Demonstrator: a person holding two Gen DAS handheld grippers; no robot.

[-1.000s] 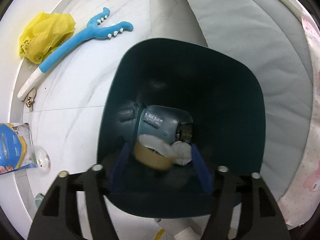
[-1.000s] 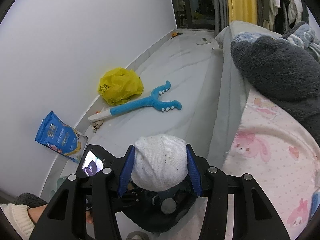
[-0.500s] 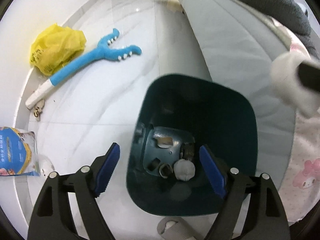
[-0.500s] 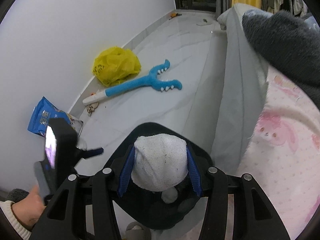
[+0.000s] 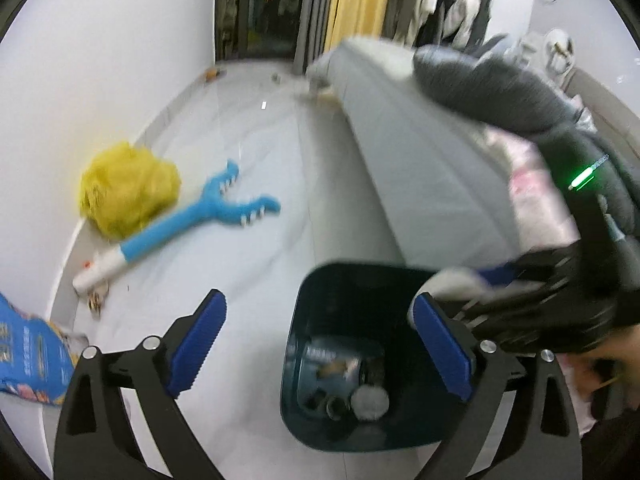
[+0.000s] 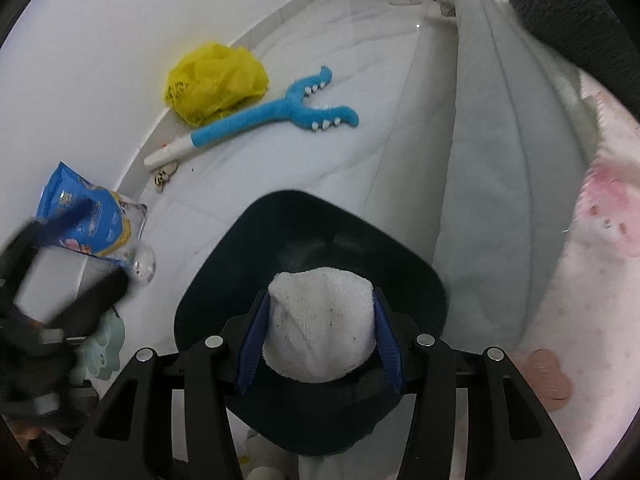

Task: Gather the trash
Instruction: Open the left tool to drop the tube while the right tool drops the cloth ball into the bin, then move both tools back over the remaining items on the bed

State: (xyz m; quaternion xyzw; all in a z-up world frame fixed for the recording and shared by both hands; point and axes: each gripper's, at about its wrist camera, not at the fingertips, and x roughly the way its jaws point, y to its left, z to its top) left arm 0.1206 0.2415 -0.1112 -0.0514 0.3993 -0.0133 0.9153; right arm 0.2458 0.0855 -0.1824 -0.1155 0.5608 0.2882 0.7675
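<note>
A dark teal trash bin (image 5: 340, 424) stands on the white floor beside the bed, with a blue container and small bits of trash inside. My left gripper (image 5: 320, 344) is open and empty, raised above the bin's left side. My right gripper (image 6: 320, 340) is shut on a balled white sock (image 6: 320, 320) and holds it over the bin's opening (image 6: 304, 240). The right gripper with the sock also shows blurred in the left wrist view (image 5: 456, 284).
A yellow plastic bag (image 6: 216, 80) and a blue forked plush toy (image 6: 272, 120) lie by the wall. A blue snack packet (image 6: 88, 216) leans on the baseboard. The grey bed side (image 6: 500, 160) with pink bedding (image 6: 580, 280) runs along the right.
My left gripper has come out of the bin, opened and lifted away to the left. My right gripper has carried the sock down over the bin's opening.
</note>
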